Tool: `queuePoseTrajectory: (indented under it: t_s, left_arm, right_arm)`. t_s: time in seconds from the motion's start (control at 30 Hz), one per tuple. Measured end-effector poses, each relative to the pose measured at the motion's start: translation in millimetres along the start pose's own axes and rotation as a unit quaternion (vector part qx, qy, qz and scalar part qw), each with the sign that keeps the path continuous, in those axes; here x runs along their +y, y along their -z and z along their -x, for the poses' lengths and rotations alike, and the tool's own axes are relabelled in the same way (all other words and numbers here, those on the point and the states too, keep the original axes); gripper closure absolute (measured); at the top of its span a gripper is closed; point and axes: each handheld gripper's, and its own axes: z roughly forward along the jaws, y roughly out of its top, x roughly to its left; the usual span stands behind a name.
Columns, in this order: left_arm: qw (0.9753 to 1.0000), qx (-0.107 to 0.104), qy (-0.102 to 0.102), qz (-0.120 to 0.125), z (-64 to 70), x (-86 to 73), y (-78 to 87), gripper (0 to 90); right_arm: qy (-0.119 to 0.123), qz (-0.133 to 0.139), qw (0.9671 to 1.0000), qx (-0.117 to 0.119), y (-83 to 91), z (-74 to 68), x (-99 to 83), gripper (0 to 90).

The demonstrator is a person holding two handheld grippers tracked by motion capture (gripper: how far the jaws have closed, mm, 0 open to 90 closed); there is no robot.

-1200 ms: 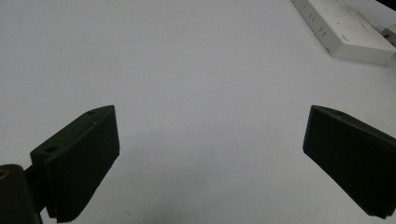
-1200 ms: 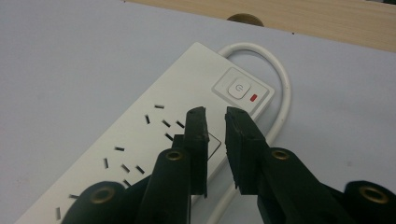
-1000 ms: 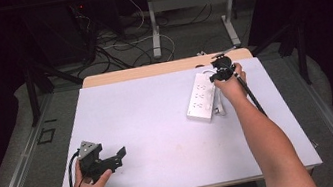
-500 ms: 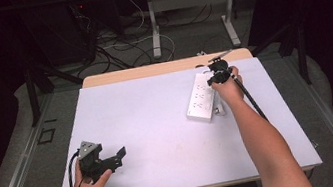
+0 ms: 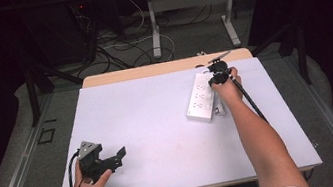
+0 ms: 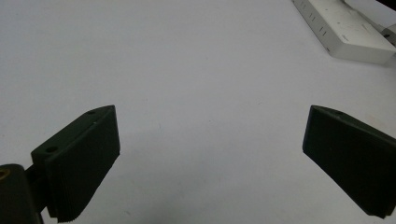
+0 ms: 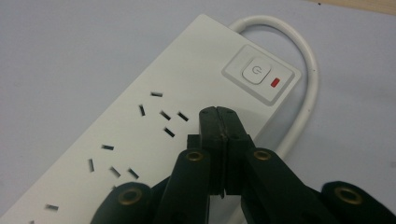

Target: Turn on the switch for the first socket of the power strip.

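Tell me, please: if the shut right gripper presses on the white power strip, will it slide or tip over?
The power strip lies flat and long on the smooth white table, so it would probably slide, not tip. Its hard casing looks stiff. The curved cable at its switch end may drag a little. The right gripper is shut above it.

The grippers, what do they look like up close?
Both are black. The left gripper has two flat, ribbed fingers with small screw holes, a grey three-cornered plate on top and a black cable. The right gripper has narrow fingers, brass-coloured rivets and a black cable. A white sleeve edge shows on the right arm.
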Motion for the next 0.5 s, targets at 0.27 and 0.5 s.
queuePoseTrajectory:
  t_s: [0.27, 0.5]
  left_arm:
    - [1.0000, -0.001, -0.001, -0.002, 0.0, -0.1, -0.3, 3.9]
    - [1.0000, -0.001, -0.001, 0.000, -0.2, -0.2, -0.6, 3.9]
  right_arm:
    - [-0.009, -0.002, 0.9999, -0.007, -2.9, 0.6, -1.4, 90.0]
    - [-0.009, 0.003, 0.9999, -0.010, -3.7, -0.7, -1.7, 90.0]
